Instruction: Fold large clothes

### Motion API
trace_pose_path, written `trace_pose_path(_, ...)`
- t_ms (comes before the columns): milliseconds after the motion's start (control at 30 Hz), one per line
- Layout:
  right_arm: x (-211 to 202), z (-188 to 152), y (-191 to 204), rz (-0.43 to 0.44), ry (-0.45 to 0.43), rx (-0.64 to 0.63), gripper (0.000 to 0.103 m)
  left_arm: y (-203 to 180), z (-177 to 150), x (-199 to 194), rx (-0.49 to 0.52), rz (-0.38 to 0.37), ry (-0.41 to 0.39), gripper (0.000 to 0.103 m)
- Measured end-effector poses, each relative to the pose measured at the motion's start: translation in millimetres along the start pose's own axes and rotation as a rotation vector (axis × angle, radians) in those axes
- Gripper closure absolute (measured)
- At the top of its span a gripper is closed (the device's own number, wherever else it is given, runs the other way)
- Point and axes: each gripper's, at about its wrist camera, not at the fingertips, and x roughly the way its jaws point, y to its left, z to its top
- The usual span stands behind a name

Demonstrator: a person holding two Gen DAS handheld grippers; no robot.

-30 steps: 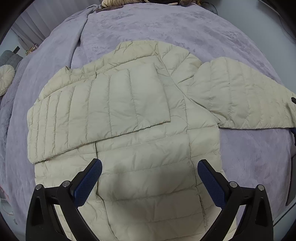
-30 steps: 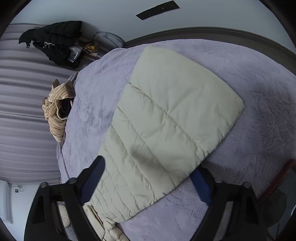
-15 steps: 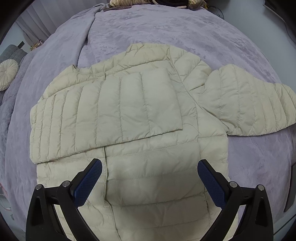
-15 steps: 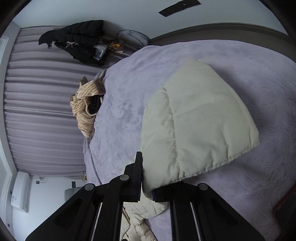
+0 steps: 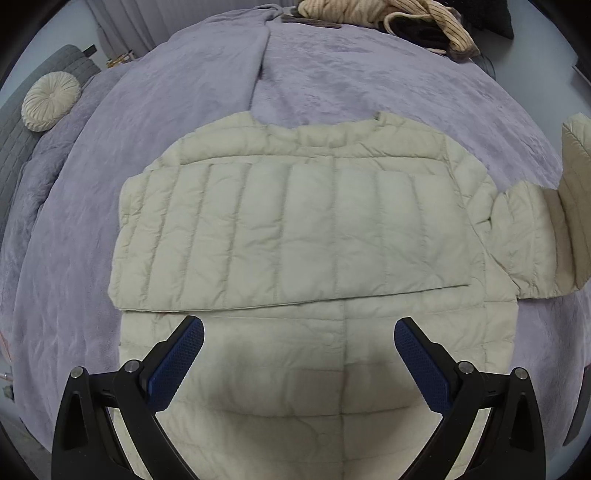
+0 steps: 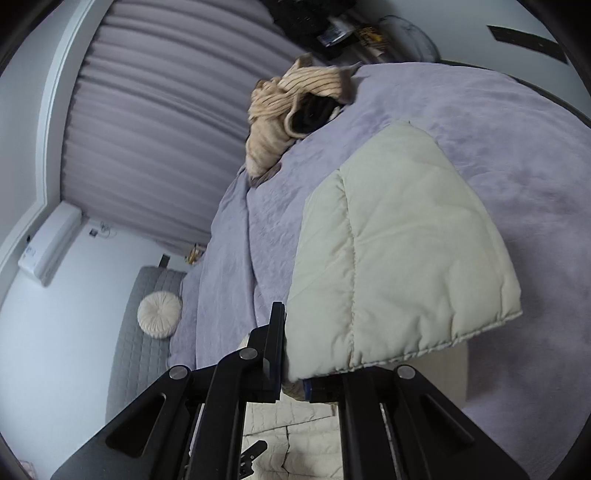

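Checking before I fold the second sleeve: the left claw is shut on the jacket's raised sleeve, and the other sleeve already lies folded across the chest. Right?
Not quite. The right claw is the one shut on the raised sleeve, as the right wrist view shows. The left claw hangs open above the jacket. The other sleeve does lie folded across the chest.

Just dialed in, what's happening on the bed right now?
A cream puffer jacket lies flat on the purple bedspread, being folded. One sleeve is already laid across the chest. The right gripper is shut on the other sleeve, holding its cuff end lifted off the bed. The left gripper hangs open above the jacket's lower body, holding nothing. A striped garment sits bunched at the far edge.
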Motion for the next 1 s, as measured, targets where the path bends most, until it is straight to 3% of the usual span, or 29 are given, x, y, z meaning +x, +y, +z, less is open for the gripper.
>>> trace_pose_path(267, 140.6, -84.4, 81.1, -0.034, 0.274, -0.203, 0.094, 79.7, -3.1, 6.8, -0.103, 0.055, -0.032, 0.000)
trace_pose_path(433, 214.8, -151.0, 87.8, -0.131, 0.426, -0.283, 0.094, 114.8, -8.0, 14.1, -0.137, 0.076, -0.048, 0.000)
trace_pose_path(567, 247.1, -175.7, 75.9, -0.241, 0.452, -0.304, 0.093, 130.2, -11.3, 22.2, -0.153, 0.069, -0.043, 0.000)
trace_pose_path(600, 249.2, -178.6, 73.0, -0.260, 0.451, -0.301, 0.088, 132.5, -11.8, 23.5, -0.154, 0.065, -0.044, 0.000)
trace_pose_path(667, 245.7, -182.5, 69.3, -0.256, 0.449, -0.288, 0.053, 136.4, -13.9, 24.4, -0.156, 0.058, -0.046, 0.000)
trace_pose_path(700, 243.3, -183.8, 72.2, -0.248, 0.445, -0.294, 0.020, 138.5, -14.2, 24.7, -0.159, 0.053, -0.048, 0.000)
trace_pose_path(733, 239.6, -183.7, 75.7, -0.253, 0.431, -0.311, 0.014, 141.0, -15.0, 24.5, -0.163, 0.047, -0.049, 0.000)
trace_pose_path(933, 201.9, -173.9, 83.7, -0.318, 0.336, -0.332, 0.014, 157.6, -16.2, 18.3, -0.196, 0.036, -0.069, 0.000)
trace_pose_path(1000, 193.8, -170.5, 85.0, -0.296, 0.316, -0.324, 0.017, 164.6, -16.8, 15.2, -0.202, 0.045, -0.081, 0.000)
